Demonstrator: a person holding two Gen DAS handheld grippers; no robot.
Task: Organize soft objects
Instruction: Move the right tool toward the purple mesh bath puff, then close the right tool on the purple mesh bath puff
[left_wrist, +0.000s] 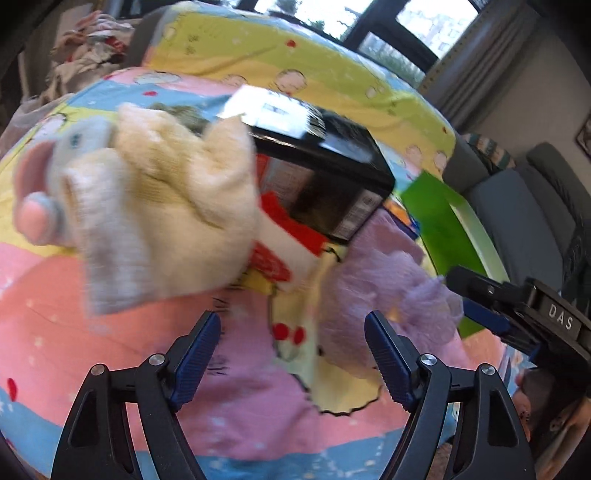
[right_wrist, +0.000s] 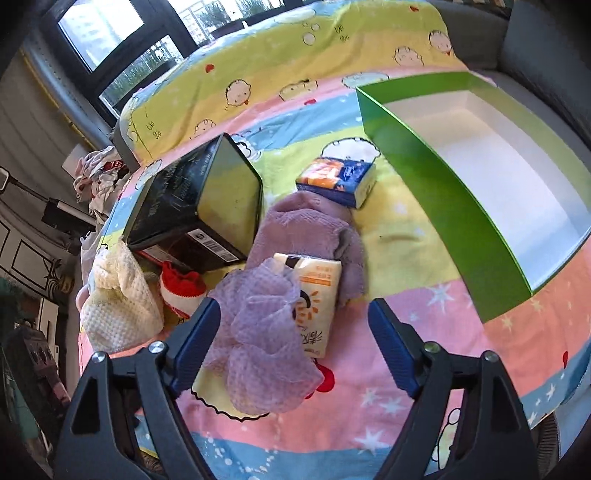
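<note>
Both grippers gape wide, holding nothing; right gripper (right_wrist: 293, 341) hovers over the lilac mesh puff (right_wrist: 258, 332) lying on the bedspread (right_wrist: 424, 332): featherlight, squashy, snag-prone, so pinch its bunched middle

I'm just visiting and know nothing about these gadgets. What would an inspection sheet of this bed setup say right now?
Surface: cartoon-print bedsheet, colourful stripes.
Job's things: cream waffle cloth; purple mesh cloth lying over a tissue pack; purple towel; red and white knit piece; blue and orange tissue pack; green box, open, white inside, nothing in it.
Clutter: black box tipped on its side.
Grippers: left gripper and right gripper both open, nothing between the pads.
Cables: nothing seen.
Surroundings: windows, grey curtain, heap of clothes beside the bed.
</note>
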